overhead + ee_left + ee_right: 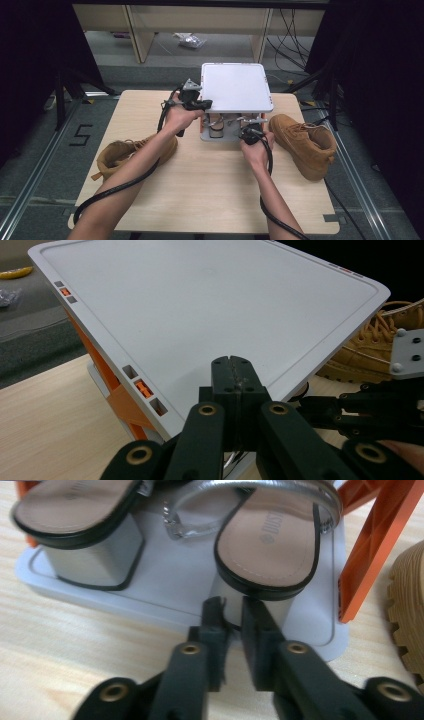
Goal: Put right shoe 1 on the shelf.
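Observation:
A small two-level shoe rack stands at the table's far middle, with a white top shelf on orange supports. On its white bottom tray sit two block-heeled sandals, one to the left and one to the right. My left gripper is shut and empty, its tips over the top shelf's near edge. My right gripper is open by a narrow gap, its tips just in front of the right sandal's heel block, with nothing pinched.
A tan boot lies on its side on the table at the left, under my left forearm. A second tan boot stands right of the rack, its ridged sole close to my right gripper. Wooden tabletop spreads in front.

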